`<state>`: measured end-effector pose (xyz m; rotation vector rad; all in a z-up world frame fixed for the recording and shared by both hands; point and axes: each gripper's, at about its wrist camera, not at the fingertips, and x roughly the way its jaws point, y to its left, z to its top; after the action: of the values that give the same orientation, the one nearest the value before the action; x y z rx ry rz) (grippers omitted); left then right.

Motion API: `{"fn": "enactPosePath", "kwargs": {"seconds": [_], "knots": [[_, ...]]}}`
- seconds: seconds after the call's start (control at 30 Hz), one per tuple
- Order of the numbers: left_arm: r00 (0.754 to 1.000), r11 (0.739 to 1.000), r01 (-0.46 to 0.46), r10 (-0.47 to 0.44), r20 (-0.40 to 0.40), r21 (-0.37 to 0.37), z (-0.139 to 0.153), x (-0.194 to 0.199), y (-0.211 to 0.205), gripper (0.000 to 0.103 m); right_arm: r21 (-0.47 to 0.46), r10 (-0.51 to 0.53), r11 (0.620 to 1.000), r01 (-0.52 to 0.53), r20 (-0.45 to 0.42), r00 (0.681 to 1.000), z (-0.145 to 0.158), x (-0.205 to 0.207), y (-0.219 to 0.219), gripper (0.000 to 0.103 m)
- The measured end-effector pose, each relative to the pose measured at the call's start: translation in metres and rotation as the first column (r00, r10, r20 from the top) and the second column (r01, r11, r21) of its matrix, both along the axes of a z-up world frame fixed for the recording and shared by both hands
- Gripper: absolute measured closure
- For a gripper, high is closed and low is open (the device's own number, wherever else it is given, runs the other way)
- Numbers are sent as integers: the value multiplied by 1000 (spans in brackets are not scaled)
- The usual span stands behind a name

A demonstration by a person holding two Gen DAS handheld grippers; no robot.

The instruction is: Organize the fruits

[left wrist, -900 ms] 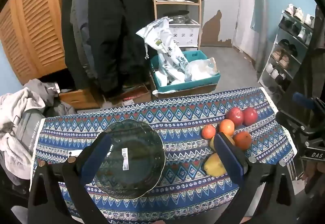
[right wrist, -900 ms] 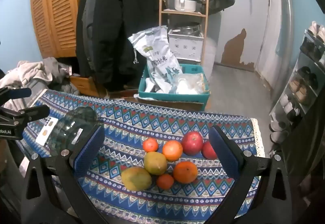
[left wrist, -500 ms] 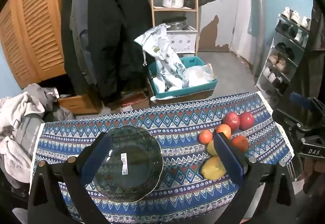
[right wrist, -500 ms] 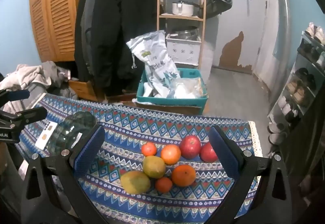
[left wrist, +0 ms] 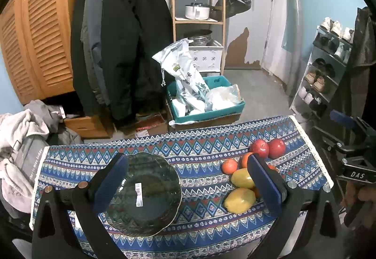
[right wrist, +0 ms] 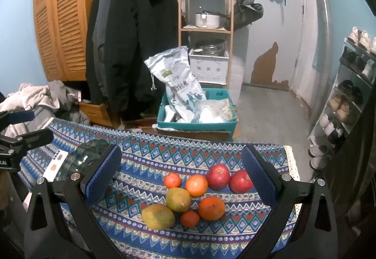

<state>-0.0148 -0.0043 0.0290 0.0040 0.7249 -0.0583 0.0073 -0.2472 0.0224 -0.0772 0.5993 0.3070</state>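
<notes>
- Hovering over the counter (left wrist: 199, 148), the left gripper (left wrist: 188, 182) spreads its fingers wide around the glass bowl (left wrist: 150, 193).
- Right gripper (right wrist: 181, 176), fingers wide, frames the fruits (right wrist: 195, 195).

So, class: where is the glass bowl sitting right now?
In the left wrist view, the glass bowl sits on the patterned tablecloth, left of the fruit pile, framed between the open left gripper.
</notes>
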Motion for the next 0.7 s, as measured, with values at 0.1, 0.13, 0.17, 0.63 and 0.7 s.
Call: {"fn": "enactPosePath", "kwargs": {"seconds": [0.1,0.13,0.17,0.63,0.7], "knots": [[1000,1000,0,0,9,1,1,-1,0,1,0,7,1000,-7,0,1000,1,0,1,3],[1000,1000,0,0,11,0,1,-2,-1,1,-2,8,1000,-8,0,1000,1,-1,1,3],[1000,1000,-1,1,11,1,1,-2,0,1,-4,10,1000,-10,1,1000,1,-2,2,3],[1000,1000,7,-6,18,-7,2,-5,1,1,-17,26,1000,-26,-2,1000,-2,-3,8,3],[1000,1000,5,-4,18,-19,3,-5,3,1,-16,28,999,-28,-5,1000,-2,-3,8,3]]}}
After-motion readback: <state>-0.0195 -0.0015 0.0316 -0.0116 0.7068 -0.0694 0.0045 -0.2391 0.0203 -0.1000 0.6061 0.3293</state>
